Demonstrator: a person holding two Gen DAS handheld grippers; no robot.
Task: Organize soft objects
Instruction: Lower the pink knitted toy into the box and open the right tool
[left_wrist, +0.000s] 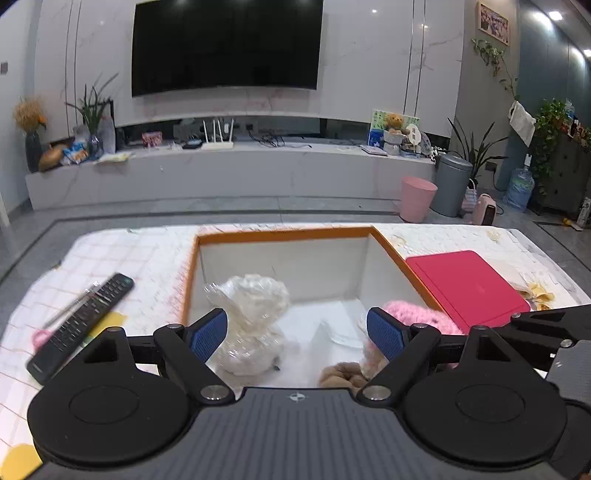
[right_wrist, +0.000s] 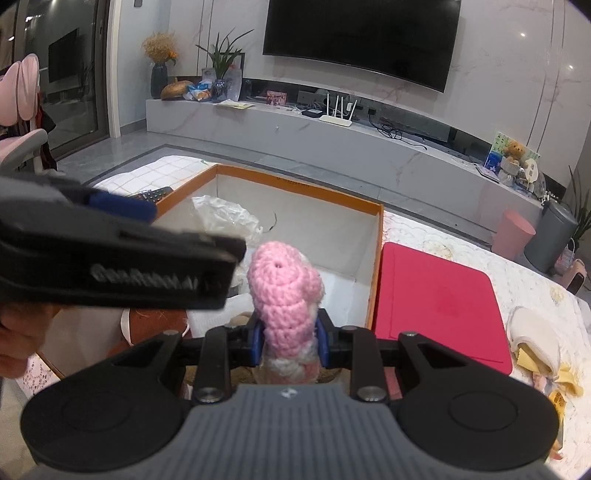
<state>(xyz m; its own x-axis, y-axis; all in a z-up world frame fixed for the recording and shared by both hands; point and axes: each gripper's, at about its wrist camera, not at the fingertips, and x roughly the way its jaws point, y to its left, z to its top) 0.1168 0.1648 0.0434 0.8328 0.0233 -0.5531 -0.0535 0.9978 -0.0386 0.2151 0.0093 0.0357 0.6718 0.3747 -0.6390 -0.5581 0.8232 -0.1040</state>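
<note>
Tool state: right tool (right_wrist: 288, 341) clamped on pink crochet piece (right_wrist: 284, 291), lower centre of frame, above near end of orange-rimmed box (right_wrist: 376, 258). Left tool (left_wrist: 297, 332) spread wide, nothing between pads; white bagged bundle (left_wrist: 251, 321) just beyond, mid-frame, inside box. Progress: bundle and tan plush (left_wrist: 341, 374) boxed; crochet piece pending; cream-yellow soft item (right_wrist: 535, 343) on bench, right edge, outstanding. Writing: left tool side lettering blurred, unreadable.
</note>
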